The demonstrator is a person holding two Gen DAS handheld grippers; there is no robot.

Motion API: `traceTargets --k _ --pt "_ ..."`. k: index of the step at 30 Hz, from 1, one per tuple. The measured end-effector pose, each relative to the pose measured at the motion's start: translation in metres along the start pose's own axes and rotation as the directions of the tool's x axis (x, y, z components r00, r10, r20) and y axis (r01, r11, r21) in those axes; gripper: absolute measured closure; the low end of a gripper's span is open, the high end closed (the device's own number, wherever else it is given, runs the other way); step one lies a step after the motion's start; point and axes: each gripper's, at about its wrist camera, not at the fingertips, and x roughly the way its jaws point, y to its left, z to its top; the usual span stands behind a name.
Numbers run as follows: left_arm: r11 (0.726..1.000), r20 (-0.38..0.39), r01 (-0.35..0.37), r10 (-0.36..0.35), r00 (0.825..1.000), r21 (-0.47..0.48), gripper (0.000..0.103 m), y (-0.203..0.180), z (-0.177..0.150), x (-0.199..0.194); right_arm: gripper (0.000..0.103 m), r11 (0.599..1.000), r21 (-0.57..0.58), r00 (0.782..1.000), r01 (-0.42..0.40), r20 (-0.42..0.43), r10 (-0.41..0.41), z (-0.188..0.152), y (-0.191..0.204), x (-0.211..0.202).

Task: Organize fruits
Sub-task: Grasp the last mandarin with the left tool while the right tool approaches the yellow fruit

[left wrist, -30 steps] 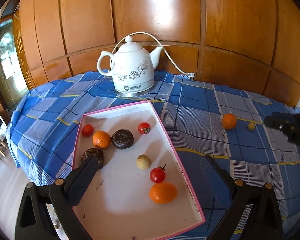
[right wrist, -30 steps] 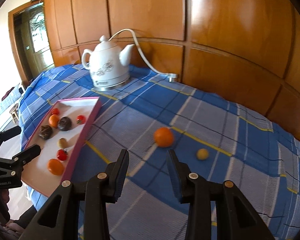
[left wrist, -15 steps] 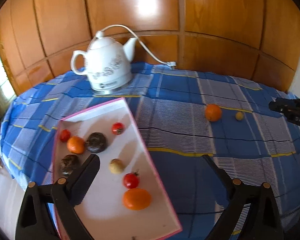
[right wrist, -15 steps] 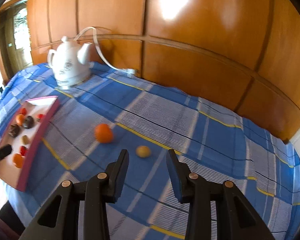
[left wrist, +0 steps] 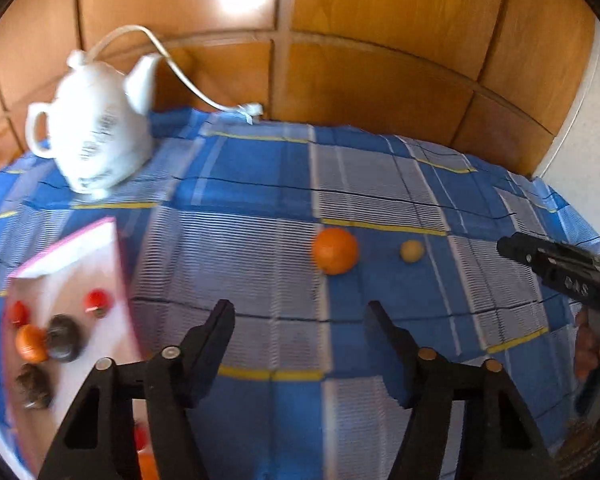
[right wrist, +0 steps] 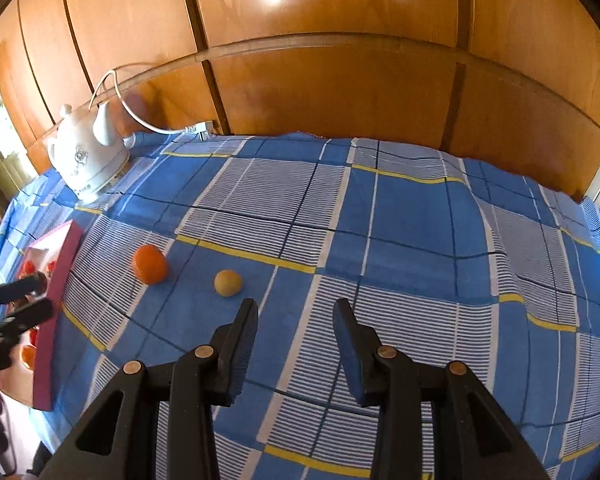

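An orange [left wrist: 335, 250] and a smaller pale yellow round fruit [left wrist: 411, 251] are seen lying loose on the blue, white and yellow checked tablecloth [left wrist: 260, 208] that covers the surface; the two are near each other but apart. In the right wrist view the orange [right wrist: 150, 263] lies left of the yellow fruit [right wrist: 228, 283], which sits just ahead of the right gripper [right wrist: 296, 322].

At the left edge a shallow pink-rimmed tray [left wrist: 116, 264] with a white floor is found, and in it are held several small red fruits, a small orange one [left wrist: 31, 343] and two or three dark brown ones, all blurred. The tray's pink wall [right wrist: 58, 304] is also shown in the right wrist view.

The left gripper [left wrist: 300, 322] is held above the cloth, short of the orange. Its jaws have just been closing and now stand moderately apart, with nothing between them. The jaws of the right gripper are set narrower, parted, and likewise nothing is gripped by them. Each gripper is partly caught at the edge of the other's view.

A white ceramic electric kettle [left wrist: 96, 136] with a dark floral pattern is placed at the far left of the surface, and a white cord [left wrist: 188, 84] is led from it to a plug by the wooden panelled wall [left wrist: 380, 40]. Small white letters are printed on the right gripper's side [left wrist: 572, 286], but they cannot be read with certainty.
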Motion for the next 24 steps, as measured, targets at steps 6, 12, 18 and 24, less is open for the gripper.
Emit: traceTargets --k 6,12,18,24 --pt "0.999 -0.036 0.031 -0.030 0.999 0.021 0.044 -0.019 0.019 0.040 0.064 0.999 0.025 0.999 -0.037 -0.005 0.037 0.003 0.002 0.000" --pt "0.998 -0.067 -0.006 0.009 0.998 0.057 0.044 -0.027 0.034 0.078 0.064 0.998 0.047 0.999 -0.050 -0.007 0.050 0.005 -0.001 0.001" --pt "1.000 -0.105 0.030 -0.031 0.994 -0.005 0.062 -0.021 0.039 0.102 0.064 0.998 0.042 0.999 -0.052 -0.003 0.052 0.006 0.002 0.001" --pt "0.998 -0.069 0.065 -0.063 0.996 0.018 0.063 -0.028 0.018 0.072 0.064 0.999 0.030 0.999 -0.040 -0.007 0.040 0.005 0.003 0.002"
